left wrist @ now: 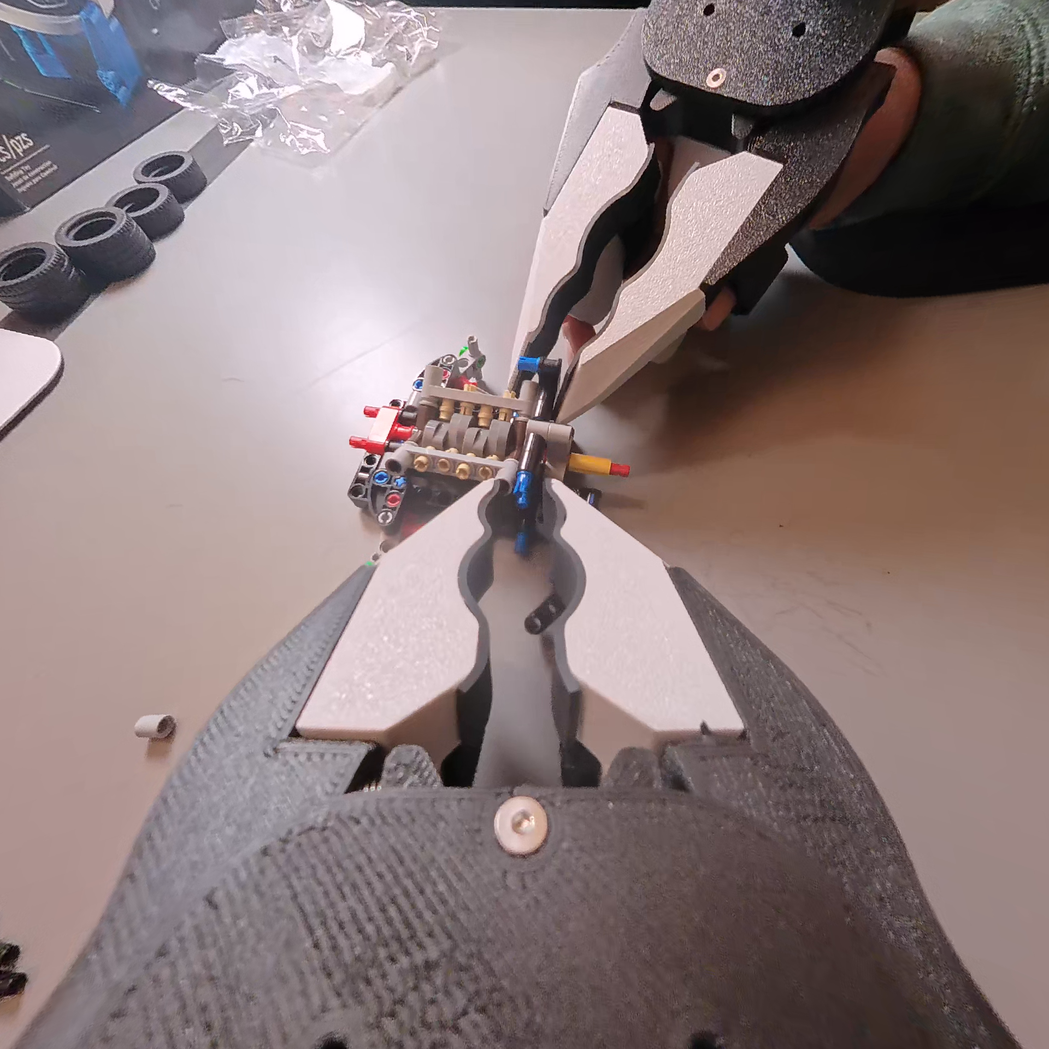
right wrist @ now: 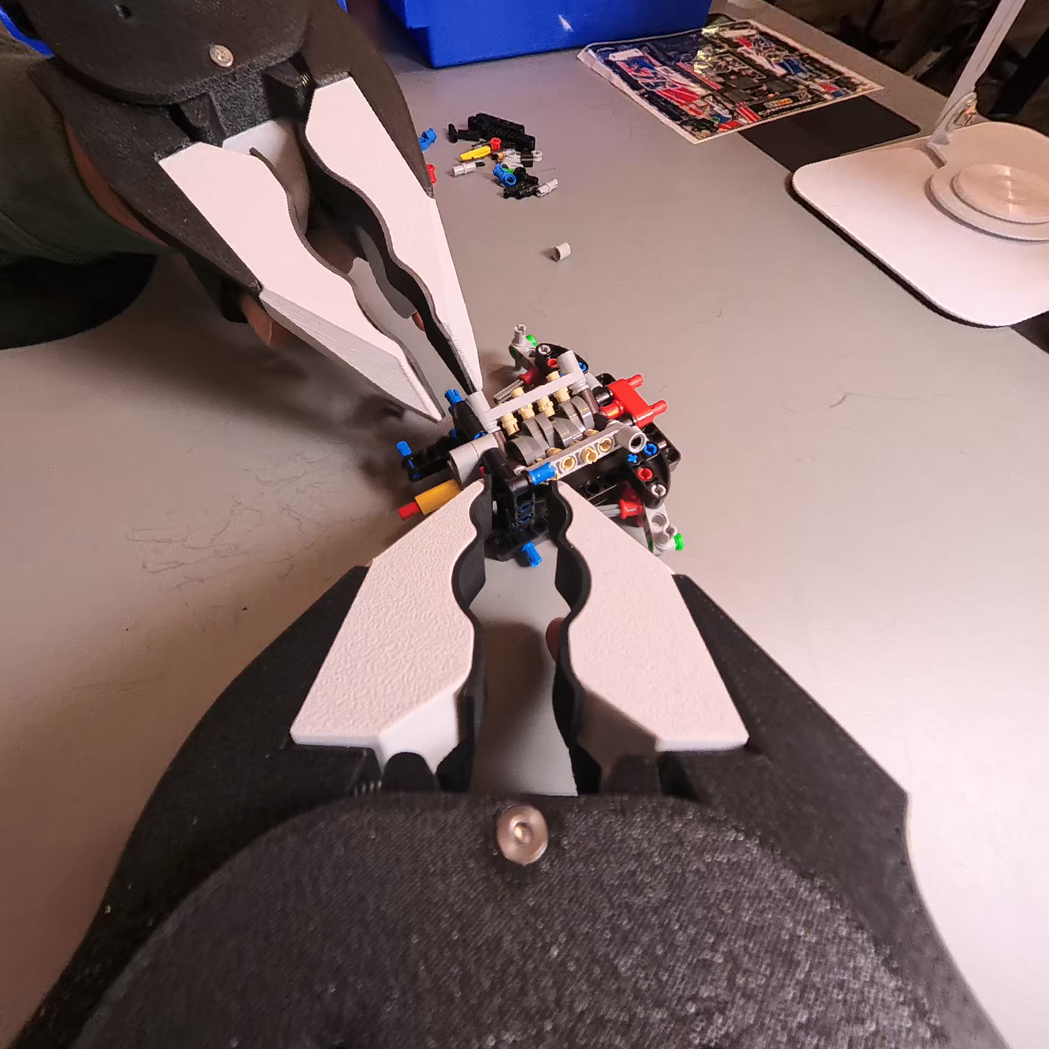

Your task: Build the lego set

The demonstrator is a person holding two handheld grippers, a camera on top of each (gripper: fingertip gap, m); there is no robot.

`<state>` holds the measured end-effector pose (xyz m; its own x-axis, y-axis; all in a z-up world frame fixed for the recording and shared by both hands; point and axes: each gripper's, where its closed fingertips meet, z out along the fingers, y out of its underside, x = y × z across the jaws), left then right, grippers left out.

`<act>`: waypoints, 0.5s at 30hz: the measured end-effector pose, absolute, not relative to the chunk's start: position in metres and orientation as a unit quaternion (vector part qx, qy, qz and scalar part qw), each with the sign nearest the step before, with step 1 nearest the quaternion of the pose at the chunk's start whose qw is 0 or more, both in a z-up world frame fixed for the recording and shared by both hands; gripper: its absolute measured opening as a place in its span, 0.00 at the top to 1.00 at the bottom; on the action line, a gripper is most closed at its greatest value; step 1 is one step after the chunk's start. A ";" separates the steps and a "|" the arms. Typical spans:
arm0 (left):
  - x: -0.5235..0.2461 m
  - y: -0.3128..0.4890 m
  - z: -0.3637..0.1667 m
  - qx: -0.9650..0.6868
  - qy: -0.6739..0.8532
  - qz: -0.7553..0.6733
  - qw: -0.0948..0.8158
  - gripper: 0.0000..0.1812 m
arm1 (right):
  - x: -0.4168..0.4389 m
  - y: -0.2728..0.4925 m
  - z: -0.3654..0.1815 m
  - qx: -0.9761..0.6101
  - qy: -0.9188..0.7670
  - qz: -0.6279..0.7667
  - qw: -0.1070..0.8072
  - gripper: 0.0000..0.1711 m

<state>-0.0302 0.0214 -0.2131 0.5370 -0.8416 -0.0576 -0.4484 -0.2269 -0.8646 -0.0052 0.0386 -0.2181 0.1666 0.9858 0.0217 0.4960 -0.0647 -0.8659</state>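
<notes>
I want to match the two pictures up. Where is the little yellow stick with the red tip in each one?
Left wrist view: the yellow stick pokes out of the lego model's right side, just right of centre, red tip pointing right.
Right wrist view: the same yellow stick sits left of centre, at the model's lower left, red tip pointing left.
Shared landmark: the small loose grey tube lying alone on the table.

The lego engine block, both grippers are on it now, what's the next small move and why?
Probably steady the lego engine block with the left gripper while the right gripper presses its black beam with blue pins inward. Both sets of fingertips already close around opposite ends of the same cross piece, so it seems ready for seating.
</notes>
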 end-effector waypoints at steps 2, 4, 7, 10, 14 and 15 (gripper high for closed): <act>-0.032 0.019 -0.213 -0.750 0.438 -0.220 0.444 0.91 | -0.006 0.037 -0.218 -0.654 -0.567 0.317 0.387 0.90; -0.036 0.014 -0.210 -0.746 0.452 -0.228 0.433 0.90 | -0.006 0.036 -0.218 -0.652 -0.570 0.315 0.389 0.90; -0.048 0.001 -0.209 -0.745 0.466 -0.257 0.401 0.90 | -0.006 0.035 -0.218 -0.650 -0.572 0.318 0.386 0.90; -0.065 -0.012 -0.224 -0.758 0.479 -0.268 0.352 0.87 | -0.006 0.035 -0.218 -0.645 -0.578 0.319 0.385 0.90; -0.077 -0.028 -0.240 -0.767 0.496 -0.273 0.301 0.80 | -0.006 0.035 -0.218 -0.642 -0.582 0.318 0.386 0.90; -0.078 -0.032 -0.240 -0.765 0.501 -0.278 0.295 0.80 | -0.005 0.035 -0.218 -0.641 -0.582 0.318 0.386 0.90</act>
